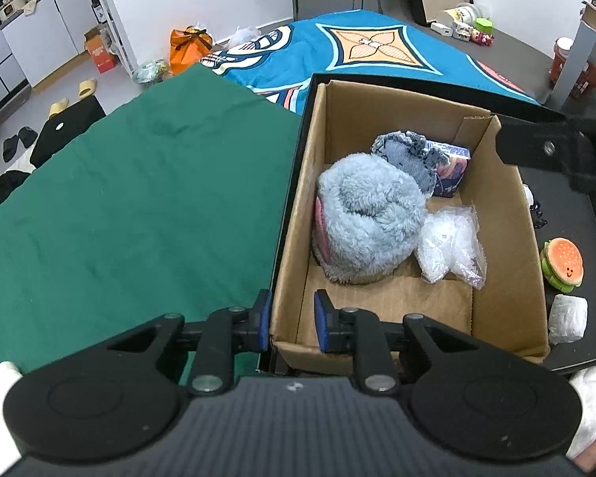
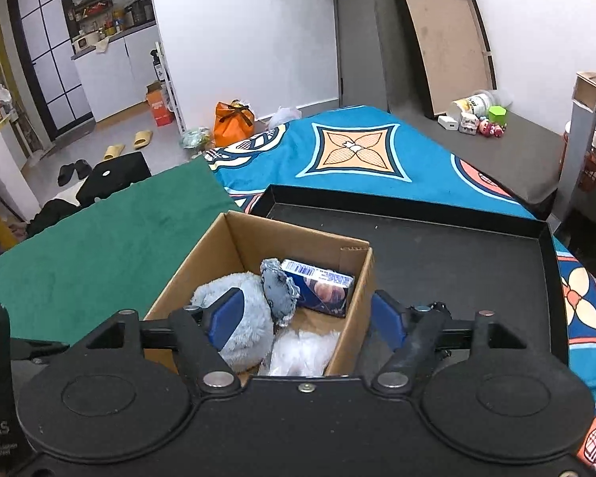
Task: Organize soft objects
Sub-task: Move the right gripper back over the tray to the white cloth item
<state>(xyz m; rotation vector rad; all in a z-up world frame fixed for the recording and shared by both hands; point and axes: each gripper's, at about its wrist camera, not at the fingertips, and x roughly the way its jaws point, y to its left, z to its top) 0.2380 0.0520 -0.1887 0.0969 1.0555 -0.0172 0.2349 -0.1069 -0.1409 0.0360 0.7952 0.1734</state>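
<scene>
A cardboard box (image 1: 500, 262) stands in a black tray (image 1: 568, 190). In it lie a fluffy light-blue plush (image 1: 369, 218), a grey-blue cloth piece (image 1: 409, 155), a purple printed carton (image 1: 451, 171) and a clear crinkled plastic bag (image 1: 453, 246). My left gripper (image 1: 290, 320) straddles the box's near-left corner wall with a narrow gap; grip unclear. My right gripper (image 2: 304, 318) is open and empty above the box (image 2: 202, 262), over the plush (image 2: 246, 318), with the carton (image 2: 318, 286) and bag (image 2: 302, 349) below. It shows in the left wrist view (image 1: 556, 151). A burger plush (image 1: 562, 264) and a white wrapped bundle (image 1: 568, 318) lie in the tray right of the box.
A green cloth (image 1: 119, 206) covers the surface left of the tray; a blue patterned cloth (image 2: 357, 151) lies behind. Small toys and a tub (image 2: 480, 115) stand at the far right. Slippers (image 2: 127, 143), an orange bag (image 2: 234, 119) and a black bag are on the floor.
</scene>
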